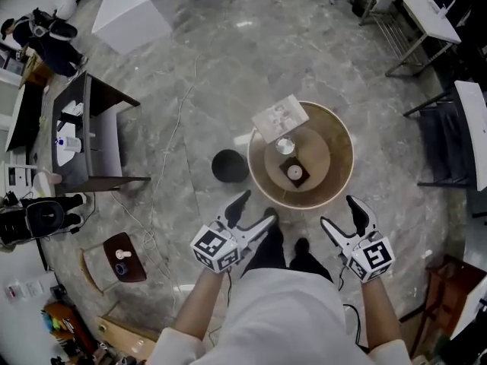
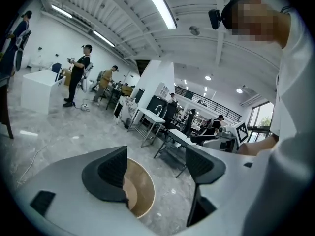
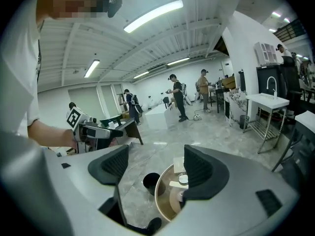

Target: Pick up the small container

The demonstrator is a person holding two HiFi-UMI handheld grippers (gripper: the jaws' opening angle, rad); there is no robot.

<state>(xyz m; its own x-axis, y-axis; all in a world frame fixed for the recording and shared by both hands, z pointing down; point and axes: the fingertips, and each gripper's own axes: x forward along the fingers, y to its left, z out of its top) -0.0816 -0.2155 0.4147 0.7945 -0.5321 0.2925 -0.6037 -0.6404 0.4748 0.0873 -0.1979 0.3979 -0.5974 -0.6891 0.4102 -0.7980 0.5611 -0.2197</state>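
Note:
A small round container (image 1: 285,145) with a pale lid stands on the round wooden table (image 1: 338,139), just below a printed booklet (image 1: 280,118). A second small white cylinder (image 1: 295,172) rests on a dark square closer to me. Both grippers hover over the floor on my side of the table, short of its rim. My left gripper (image 1: 255,210) is open and empty, and its own view shows only the table rim (image 2: 145,193) past the left jaw. My right gripper (image 1: 341,213) is open too, with the container (image 3: 183,179) partly hidden behind its right jaw.
A black round bin (image 1: 229,166) stands on the floor against the table's left side and shows again as the bin (image 3: 151,182). A dark desk (image 1: 91,131) is at the left, chairs and white tables at the right. People work in the background.

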